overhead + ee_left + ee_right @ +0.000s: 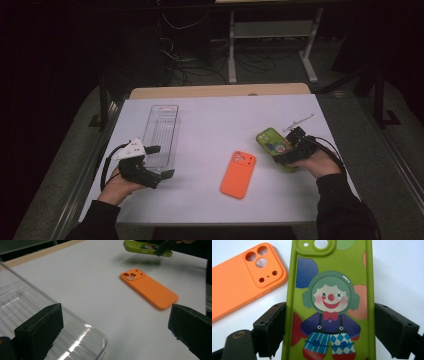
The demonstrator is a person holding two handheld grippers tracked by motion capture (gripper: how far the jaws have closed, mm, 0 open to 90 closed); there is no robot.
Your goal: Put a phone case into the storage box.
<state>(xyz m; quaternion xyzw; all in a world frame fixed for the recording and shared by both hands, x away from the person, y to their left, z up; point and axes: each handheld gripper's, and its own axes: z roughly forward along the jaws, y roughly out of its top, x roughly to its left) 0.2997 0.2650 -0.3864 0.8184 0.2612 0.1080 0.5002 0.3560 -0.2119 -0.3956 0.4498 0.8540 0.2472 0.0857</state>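
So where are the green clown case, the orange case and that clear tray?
green clown case (331, 297), right gripper view, on the clown's face.
orange case (238, 175), high view, middle of its back.
clear tray (167, 106), high view, its far rim.

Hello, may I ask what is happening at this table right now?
A person works with two handheld grippers. The right gripper grips a green phone case with a clown picture by its long edges, lifted off the white table. The left gripper waits open at a clear plastic tray. An orange phone case lies flat between them.
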